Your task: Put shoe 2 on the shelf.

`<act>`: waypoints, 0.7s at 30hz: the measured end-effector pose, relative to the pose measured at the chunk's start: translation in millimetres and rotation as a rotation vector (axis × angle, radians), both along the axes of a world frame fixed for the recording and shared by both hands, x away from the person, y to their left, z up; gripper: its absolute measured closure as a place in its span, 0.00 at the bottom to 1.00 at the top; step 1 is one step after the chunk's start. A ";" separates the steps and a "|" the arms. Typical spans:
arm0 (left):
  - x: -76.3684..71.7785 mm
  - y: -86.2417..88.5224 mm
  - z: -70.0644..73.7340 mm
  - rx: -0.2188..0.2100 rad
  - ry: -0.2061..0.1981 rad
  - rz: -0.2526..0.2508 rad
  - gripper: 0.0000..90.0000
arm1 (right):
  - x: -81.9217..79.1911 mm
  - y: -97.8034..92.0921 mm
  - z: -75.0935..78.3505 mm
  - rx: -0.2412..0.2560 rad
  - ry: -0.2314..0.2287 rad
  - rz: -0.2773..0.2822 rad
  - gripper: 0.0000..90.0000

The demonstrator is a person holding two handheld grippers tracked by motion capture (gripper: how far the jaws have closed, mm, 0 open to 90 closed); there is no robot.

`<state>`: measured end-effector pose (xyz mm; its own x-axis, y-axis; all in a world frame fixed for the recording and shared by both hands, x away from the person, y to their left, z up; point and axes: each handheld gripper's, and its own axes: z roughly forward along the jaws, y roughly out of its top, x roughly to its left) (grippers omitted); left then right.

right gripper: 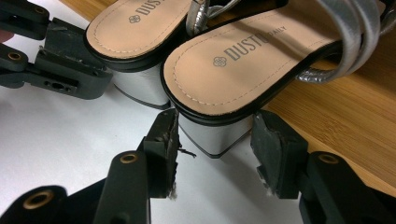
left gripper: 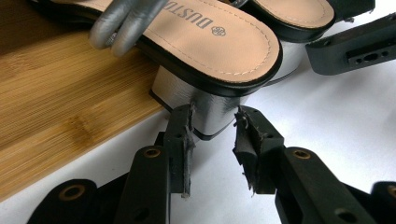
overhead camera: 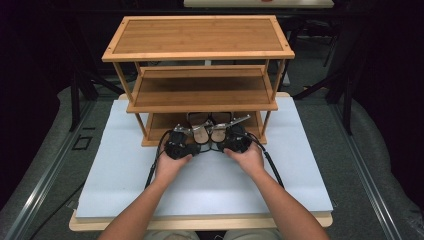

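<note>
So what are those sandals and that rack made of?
The sandals look like faux leather: tan stitched insoles, shiny silver straps and block heels, though real leather is possible. The rack looks like bamboo: pale, fine-striped grain with a smooth finish.

Lab: foam-topped table [overhead camera: 125,170], dark surrounding frames.

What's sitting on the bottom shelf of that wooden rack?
A pair of silver-strapped sandals lies on the bottom shelf, heels poking out over the white table. The middle shelf covers their toes.
</note>
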<state>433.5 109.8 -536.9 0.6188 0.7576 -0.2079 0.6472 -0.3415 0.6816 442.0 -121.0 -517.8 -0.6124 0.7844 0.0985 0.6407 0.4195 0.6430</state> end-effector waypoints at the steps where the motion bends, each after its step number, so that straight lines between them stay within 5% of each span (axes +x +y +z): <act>1: -0.1 0.0 -0.1 -0.003 0.001 0.001 0.74 | 0.0 -0.1 -0.1 0.001 0.000 0.000 0.57; 21: -2.8 2.9 3.3 0.002 -0.006 -0.005 0.74 | -1.4 -0.4 -0.5 0.005 -0.002 0.014 0.54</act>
